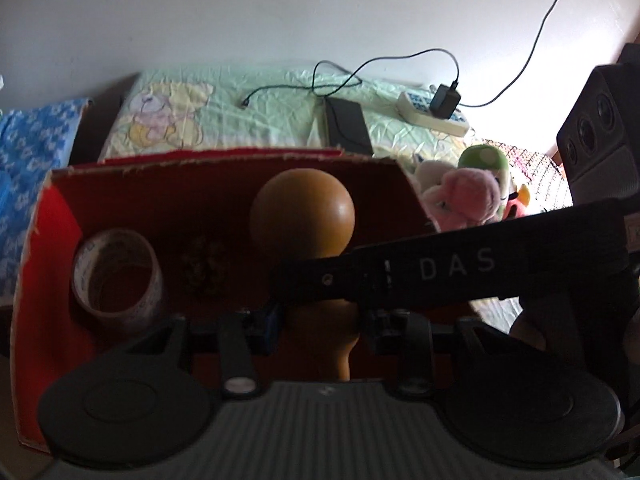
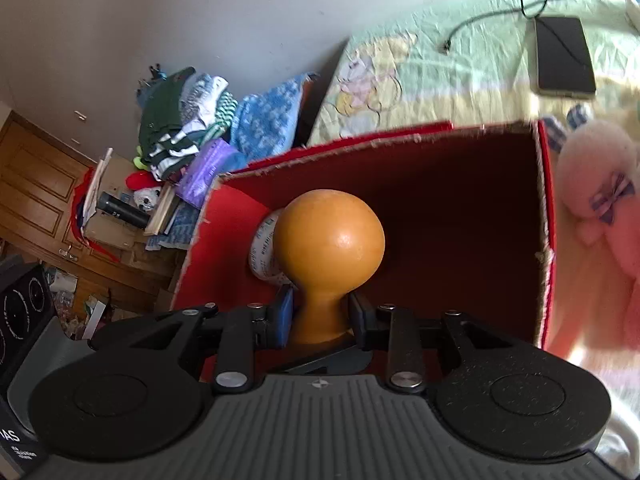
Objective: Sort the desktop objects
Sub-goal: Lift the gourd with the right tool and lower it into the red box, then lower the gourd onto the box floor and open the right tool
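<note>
Placement step. The right gripper [image 2: 320,320] has its fingers clamped on the neck of the gourd [image 2: 330,240], held above the red box [image 2: 544,240]. Ahead and left lies a tape roll [image 1: 116,276]. The left gripper [image 1: 320,320] has fingers apart, empty. Next, judged: lower, then release.

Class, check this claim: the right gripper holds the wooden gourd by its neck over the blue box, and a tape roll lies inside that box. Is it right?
One detail is wrong: the box is red, not blue, as the right wrist view shows. The rest stands: the right gripper holds the wooden gourd by its neck over the box, and a tape roll lies inside.
</note>
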{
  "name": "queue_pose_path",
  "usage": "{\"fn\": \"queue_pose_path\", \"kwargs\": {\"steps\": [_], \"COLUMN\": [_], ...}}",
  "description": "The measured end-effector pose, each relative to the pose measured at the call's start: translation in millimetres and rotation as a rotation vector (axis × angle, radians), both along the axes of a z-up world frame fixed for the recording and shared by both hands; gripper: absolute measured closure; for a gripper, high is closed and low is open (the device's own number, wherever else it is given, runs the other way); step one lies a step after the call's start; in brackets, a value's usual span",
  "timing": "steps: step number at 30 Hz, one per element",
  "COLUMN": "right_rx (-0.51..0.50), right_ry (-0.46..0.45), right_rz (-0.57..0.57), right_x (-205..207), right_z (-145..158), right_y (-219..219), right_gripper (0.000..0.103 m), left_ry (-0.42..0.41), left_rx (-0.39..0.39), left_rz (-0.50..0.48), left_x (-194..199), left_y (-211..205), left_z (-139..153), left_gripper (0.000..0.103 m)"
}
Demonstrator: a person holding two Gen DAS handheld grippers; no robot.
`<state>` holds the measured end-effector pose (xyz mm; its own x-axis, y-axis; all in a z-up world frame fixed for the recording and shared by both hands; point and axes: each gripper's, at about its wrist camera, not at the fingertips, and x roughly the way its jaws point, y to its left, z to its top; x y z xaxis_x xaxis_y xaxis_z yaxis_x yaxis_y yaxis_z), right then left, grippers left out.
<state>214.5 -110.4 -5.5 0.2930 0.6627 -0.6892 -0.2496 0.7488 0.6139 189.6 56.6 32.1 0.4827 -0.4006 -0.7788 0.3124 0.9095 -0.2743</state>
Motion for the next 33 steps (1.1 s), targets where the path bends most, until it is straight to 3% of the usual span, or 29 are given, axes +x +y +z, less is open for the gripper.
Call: {"fn": "queue_pose_path", "kwargs": {"steps": [5,10,14,19,24,33], "right_rx": [-0.065,-0.126,-0.186,-0.208,-0.202,-0.152], "right_ry": [0.132,0.171,0.201,0.251,0.281,0.285], "right_rz": [-0.023,-0.027,-0.028,-0.002,0.025,-0.002], "right_x": [14,21,27,33,32,28], "right_z": [-23,-30,-37,-45,-50,-49], "right_y": [14,23,27,32,33,18], "right_gripper": [0.071,0.071,0.071,0.071,0.070,0.067], "left_ry": [0.134,0.215,0.307,0.322,0.359,0.315], "left_rx": [0.045,0.121,0.115,0.145,0.064,0.118], "left_rz": [-0.012,-0.012,-0.025,-0.023,0.020,0.046], "left_x": [21,39,49,48,48,44], "left_y": [2,-4,-3,-1,19,20], "left_z": [-30,-46,-56,-56,-60,-57], "left_gripper": [0.063,0.055,0.056,0.052,0.050,0.048]}}
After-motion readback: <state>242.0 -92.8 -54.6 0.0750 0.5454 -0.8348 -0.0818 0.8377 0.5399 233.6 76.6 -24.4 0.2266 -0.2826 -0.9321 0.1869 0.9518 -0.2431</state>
